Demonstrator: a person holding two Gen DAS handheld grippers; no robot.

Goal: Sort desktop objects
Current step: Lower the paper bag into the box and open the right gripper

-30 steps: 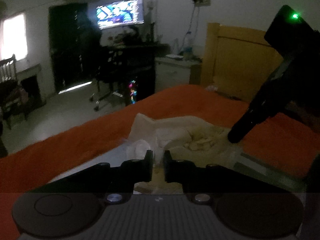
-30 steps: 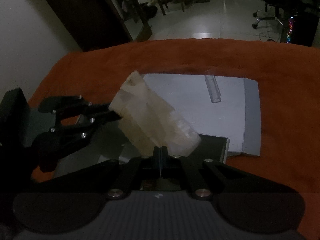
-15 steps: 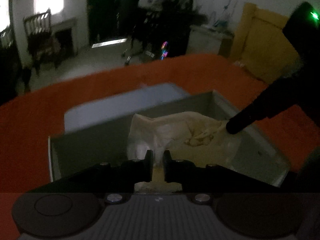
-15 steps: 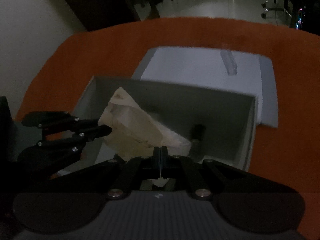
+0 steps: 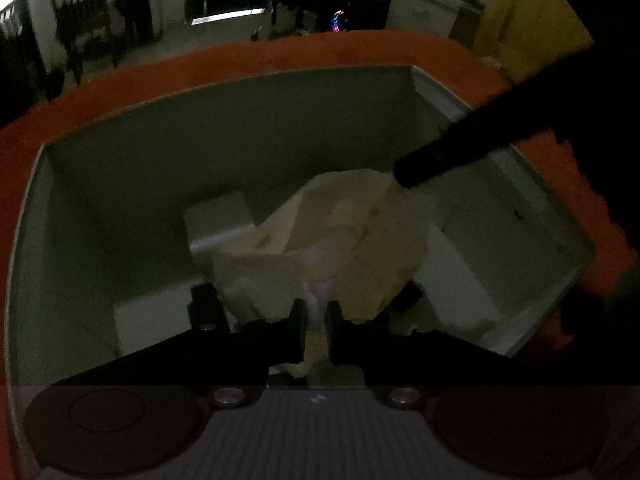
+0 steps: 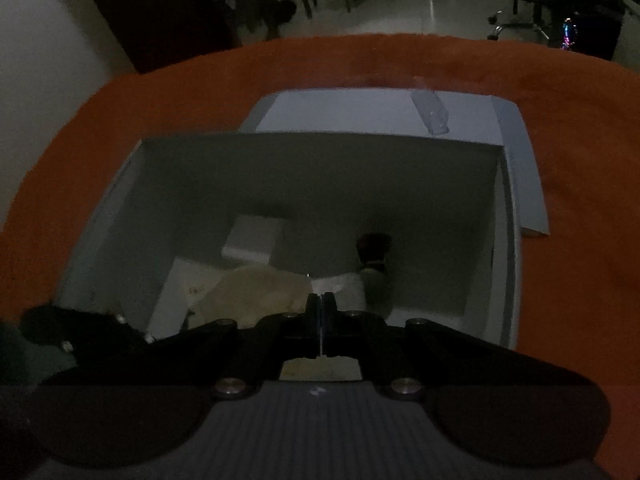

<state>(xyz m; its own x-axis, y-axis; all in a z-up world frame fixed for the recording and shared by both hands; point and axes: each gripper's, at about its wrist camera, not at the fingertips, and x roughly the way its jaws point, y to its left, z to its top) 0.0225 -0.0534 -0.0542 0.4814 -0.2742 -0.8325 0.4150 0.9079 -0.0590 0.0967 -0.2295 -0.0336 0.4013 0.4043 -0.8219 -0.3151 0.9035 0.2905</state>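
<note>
The cream plastic bag [image 5: 344, 240] hangs between the two tools, low inside the grey box [image 5: 240, 120], which sits on the orange bed [image 6: 200, 80]. The left hand-held gripper [image 5: 316, 320] is clamped on the bag's near edge, with a strip of the film showing in the narrow gap between its fingers. The right hand-held gripper [image 6: 321, 312] has its jaws pressed together; in the left wrist view one of its dark fingers [image 5: 432, 160] meets the bag's far upper corner, so it appears to pinch that corner, though the contact itself is dim.

The bag's long axis runs from the left tool's tips away and to the right, up to the right tool's tip, roughly across the box toward its right wall. Both tools are at the bag, one at each end, so neither is nearer.

The bag looks close to or resting on what already lies on the box floor: a small white box [image 5: 216, 216] toward the far left corner, flat white pieces near the right wall, and a dark-capped bottle [image 6: 374, 256] toward the right side. Behind the box's far wall lies the grey lid [image 6: 360, 112] with a clear tube [image 6: 430, 114] on it.

The coming move is most likely to let go of both ends so the bag settles straight down.
</note>
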